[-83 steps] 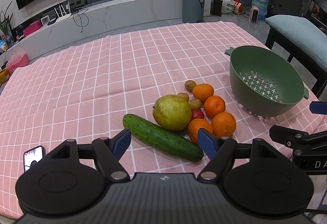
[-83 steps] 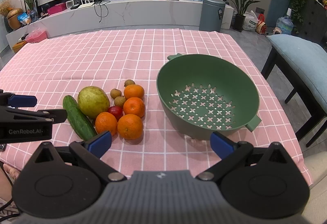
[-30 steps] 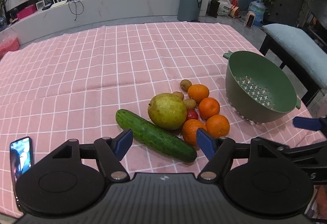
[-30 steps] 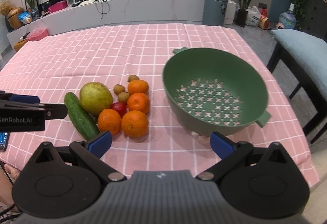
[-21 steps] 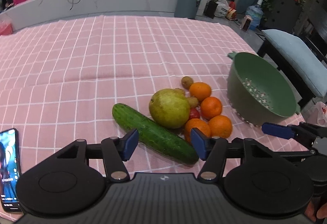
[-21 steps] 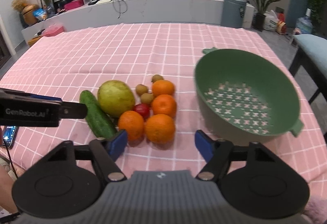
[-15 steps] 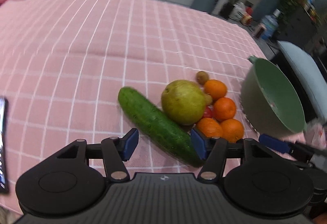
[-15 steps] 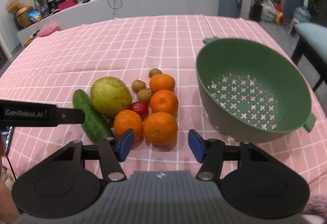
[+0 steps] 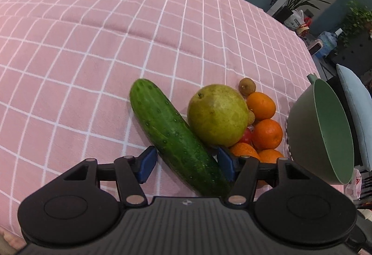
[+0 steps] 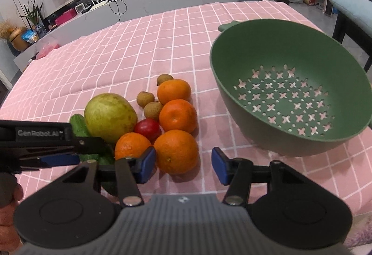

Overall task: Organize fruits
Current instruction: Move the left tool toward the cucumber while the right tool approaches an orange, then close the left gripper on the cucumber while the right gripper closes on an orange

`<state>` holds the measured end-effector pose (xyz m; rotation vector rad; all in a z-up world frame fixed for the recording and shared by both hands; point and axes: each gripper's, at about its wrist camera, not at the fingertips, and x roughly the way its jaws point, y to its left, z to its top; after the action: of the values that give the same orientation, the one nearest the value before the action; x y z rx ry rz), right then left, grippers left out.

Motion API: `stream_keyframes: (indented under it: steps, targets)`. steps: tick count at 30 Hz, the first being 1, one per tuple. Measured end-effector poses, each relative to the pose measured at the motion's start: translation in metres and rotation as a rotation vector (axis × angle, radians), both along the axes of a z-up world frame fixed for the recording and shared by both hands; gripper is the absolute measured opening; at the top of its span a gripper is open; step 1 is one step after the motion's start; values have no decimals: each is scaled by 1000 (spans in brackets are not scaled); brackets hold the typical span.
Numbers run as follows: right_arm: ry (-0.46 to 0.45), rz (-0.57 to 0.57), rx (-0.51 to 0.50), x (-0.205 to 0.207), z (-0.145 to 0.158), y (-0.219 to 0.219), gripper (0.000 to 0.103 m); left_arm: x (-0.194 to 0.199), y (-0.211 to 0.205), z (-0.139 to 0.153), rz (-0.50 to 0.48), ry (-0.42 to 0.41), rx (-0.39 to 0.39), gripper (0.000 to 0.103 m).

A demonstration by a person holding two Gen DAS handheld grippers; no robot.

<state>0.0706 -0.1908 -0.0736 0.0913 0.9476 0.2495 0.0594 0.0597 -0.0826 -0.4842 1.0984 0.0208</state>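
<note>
Up close on the left claw (image 9: 186, 163): two blue rectangular pads on black angular fingers (image 9: 126, 174), each linkage pinned with round silver screws. Behind them sit two big matte-black round housings with a shallow disc pressed into each, and between them a dark grey ribbed body bearing a small round emblem. The right claw (image 10: 182, 165) is built the same way, blue pads, black arms, silver screws, though its ribbed centre reads a lighter grey. From the right wrist view, the left tool's black side bar carries pale "GenRobot.AI" lettering, and a hand (image 10: 9, 215) shows at the lower left edge.
</note>
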Motion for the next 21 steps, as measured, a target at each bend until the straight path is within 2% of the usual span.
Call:
stream_keyframes:
  steps: [6,7,12,17,21]
  targets:
    - [-4,13,28,2,-4,-1,43,8,-13,-3,-7,30,43,72]
    - [-6,17,31,2,-4,0,39,8,-14,-3,-12,34,51,70]
    - [-16,26,28,-1,-3,1,38,12,-12,-1,-42,63,37,61]
    - [-9,13,46,-3,-2,-4,37,17,-10,7,-143,110,76,52]
    - [-7,14,46,-3,-2,-4,37,22,-14,15,-228,141,138,50]
